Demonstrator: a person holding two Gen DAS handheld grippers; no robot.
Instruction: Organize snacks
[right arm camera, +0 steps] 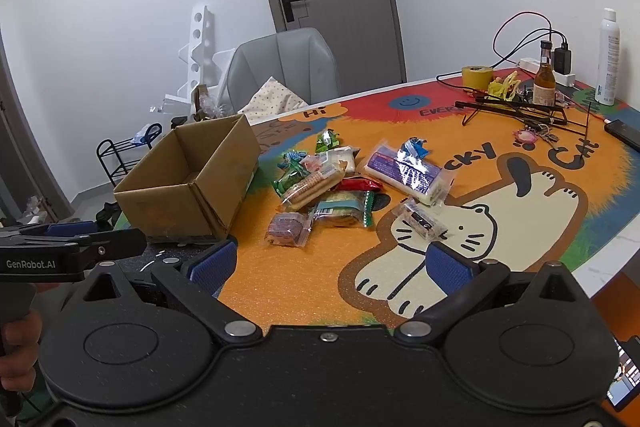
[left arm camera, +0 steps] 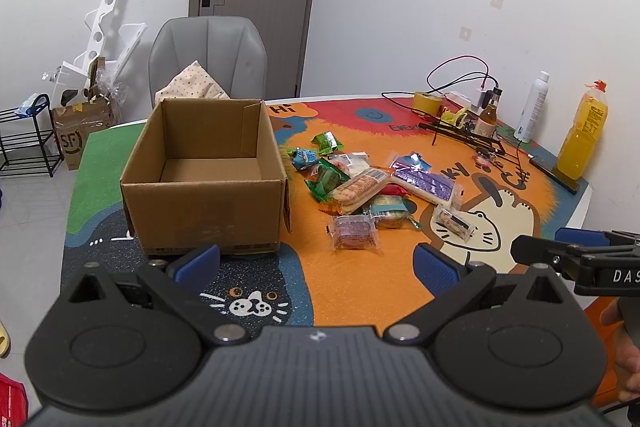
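An open, empty cardboard box [left arm camera: 200, 183] stands on the cartoon-cat mat [left arm camera: 360, 283]; it also shows in the right wrist view [right arm camera: 188, 187]. To its right lies a pile of several wrapped snacks [left arm camera: 360, 187], also in the right wrist view [right arm camera: 336, 183]: a cracker pack [left arm camera: 358, 189], a purple-labelled pack [left arm camera: 426, 183], a brown cake [left arm camera: 354, 231], a nut bar [left arm camera: 454, 223]. My left gripper [left arm camera: 316, 267] is open and empty, near the box's front. My right gripper [right arm camera: 332, 267] is open and empty, short of the pile.
A grey chair [left arm camera: 208, 63] with a cushion stands behind the table. At the back right are a tape roll [left arm camera: 427, 103], cables, a black stand [left arm camera: 464, 135], a small brown bottle [left arm camera: 489, 117], a white spray can [left arm camera: 532, 107], an orange juice bottle [left arm camera: 582, 135] and a phone [right arm camera: 624, 135].
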